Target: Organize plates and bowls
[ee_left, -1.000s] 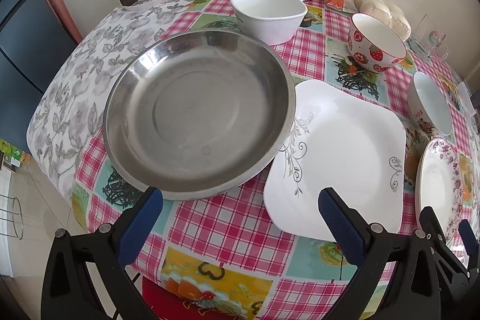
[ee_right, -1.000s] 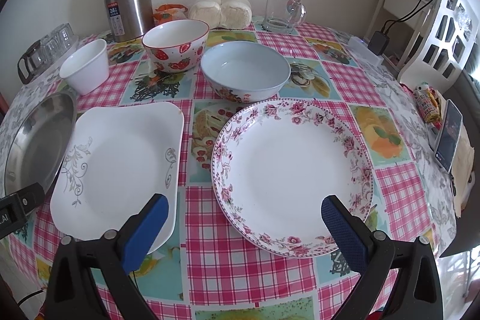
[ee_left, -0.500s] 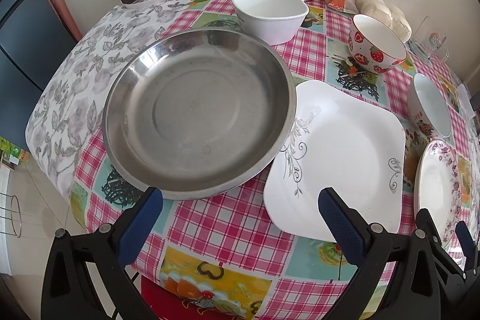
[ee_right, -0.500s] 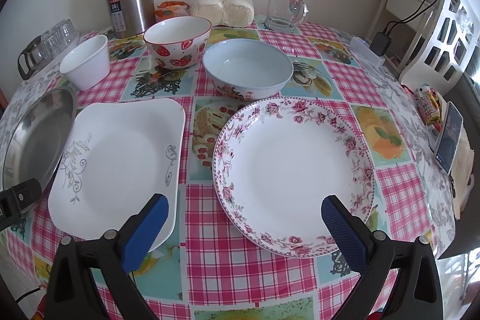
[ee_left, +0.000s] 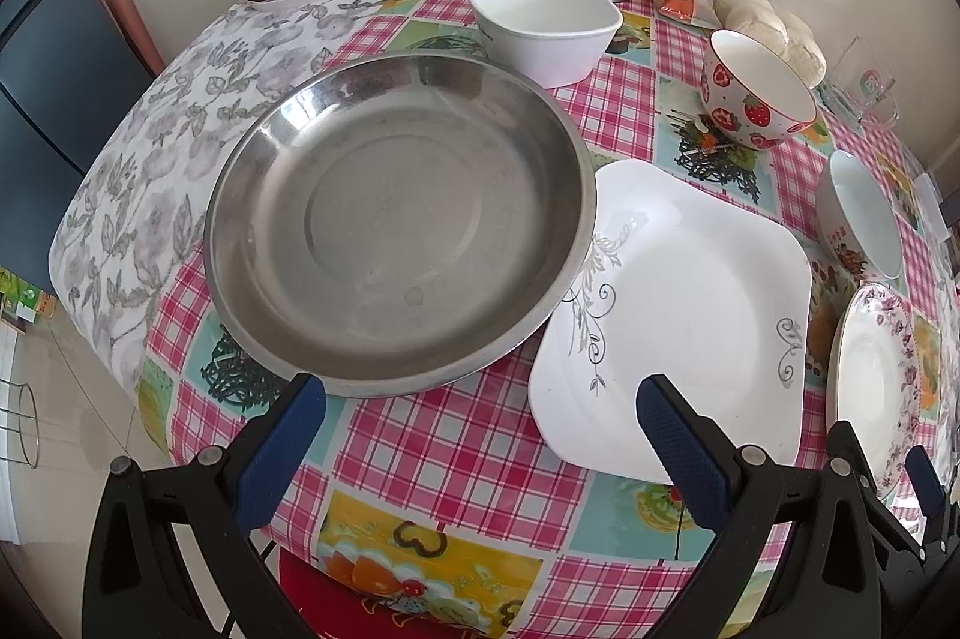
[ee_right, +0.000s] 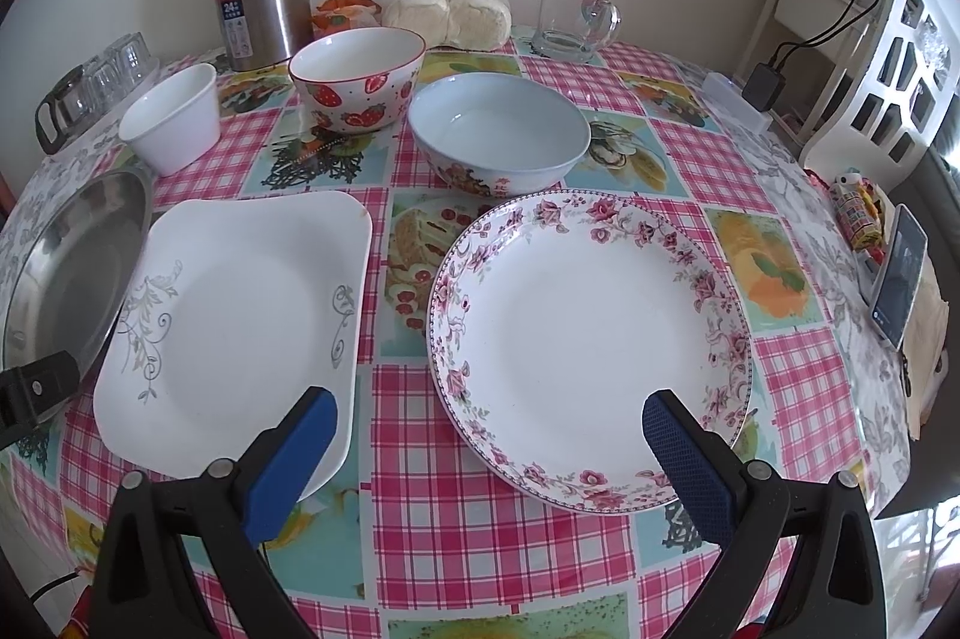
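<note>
Left hand-held gripper [ee_left: 480, 414] is held spread, empty, at the counter [ee_left: 456, 459] edge before the steel plate [ee_left: 396, 219], which overlaps the square white plate [ee_left: 690, 315]; right hand-held gripper [ee_right: 489, 426] is likewise spread over the floral plate [ee_right: 588, 339], bowls seen behind.

Both tongs hang spread over the near counter edge with bare cloth under them. Ahead of the left tongs [ee_left: 480, 408] the steel plate [ee_left: 396, 219] overlaps the square white plate [ee_left: 678, 315], leaving no gap. Ahead of the right tongs [ee_right: 486, 420], a cloth strip separates that plate from the floral plate [ee_right: 588, 339]; bowls crowd the counter beyond.
</note>
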`<state>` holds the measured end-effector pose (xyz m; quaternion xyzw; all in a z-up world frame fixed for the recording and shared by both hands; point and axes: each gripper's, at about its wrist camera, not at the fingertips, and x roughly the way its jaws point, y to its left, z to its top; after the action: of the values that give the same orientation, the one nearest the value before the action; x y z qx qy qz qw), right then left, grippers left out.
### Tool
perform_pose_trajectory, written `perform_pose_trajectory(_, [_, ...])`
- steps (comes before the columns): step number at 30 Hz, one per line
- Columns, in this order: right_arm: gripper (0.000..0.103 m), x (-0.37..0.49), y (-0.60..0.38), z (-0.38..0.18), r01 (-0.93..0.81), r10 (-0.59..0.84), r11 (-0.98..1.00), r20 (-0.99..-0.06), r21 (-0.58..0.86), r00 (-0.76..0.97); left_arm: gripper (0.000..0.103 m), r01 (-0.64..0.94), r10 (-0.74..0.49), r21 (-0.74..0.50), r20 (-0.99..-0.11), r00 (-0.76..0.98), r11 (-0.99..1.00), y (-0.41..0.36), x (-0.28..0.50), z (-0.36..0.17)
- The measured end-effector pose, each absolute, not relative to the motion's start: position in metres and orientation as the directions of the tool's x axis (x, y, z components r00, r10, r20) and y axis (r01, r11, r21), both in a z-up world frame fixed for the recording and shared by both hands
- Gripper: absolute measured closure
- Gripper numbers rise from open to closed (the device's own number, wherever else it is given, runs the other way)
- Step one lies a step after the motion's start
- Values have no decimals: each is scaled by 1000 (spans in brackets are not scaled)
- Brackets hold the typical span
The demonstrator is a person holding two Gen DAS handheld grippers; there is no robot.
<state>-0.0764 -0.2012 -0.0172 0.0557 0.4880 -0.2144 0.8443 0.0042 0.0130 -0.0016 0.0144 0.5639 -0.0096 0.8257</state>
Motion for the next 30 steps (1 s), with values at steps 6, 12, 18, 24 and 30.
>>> perform_pose_trajectory(6, [0, -77, -201, -18, 415, -307, 902, -848, -116, 432, 0, 29, -2, 9, -932, 362, 1000, 14, 4, -2])
perform_pose_trajectory(12, [0, -76, -201, -19, 413, -307, 903, -850, -118, 428, 0, 28, -4, 6, -932, 362, 1000, 14, 4, -2])
perform_pose_trajectory(18, [0, -76, -201, -19, 413, -307, 903, -850, -118, 428, 0, 25, -6, 4, -933, 361, 1000, 15, 5, -1])
perform_pose_trajectory(24, [0, -75, -198, -17, 399, -289, 912, -843, -98, 453, 0, -16, 11, 5, -925, 379, 1000, 26, 10, 4])
perform_pose_trajectory(30, [0, -71, -175, -4, 314, -194, 949, -797, -5, 572, 0, -230, 124, 26, -898, 423, 973, 83, 23, 13])
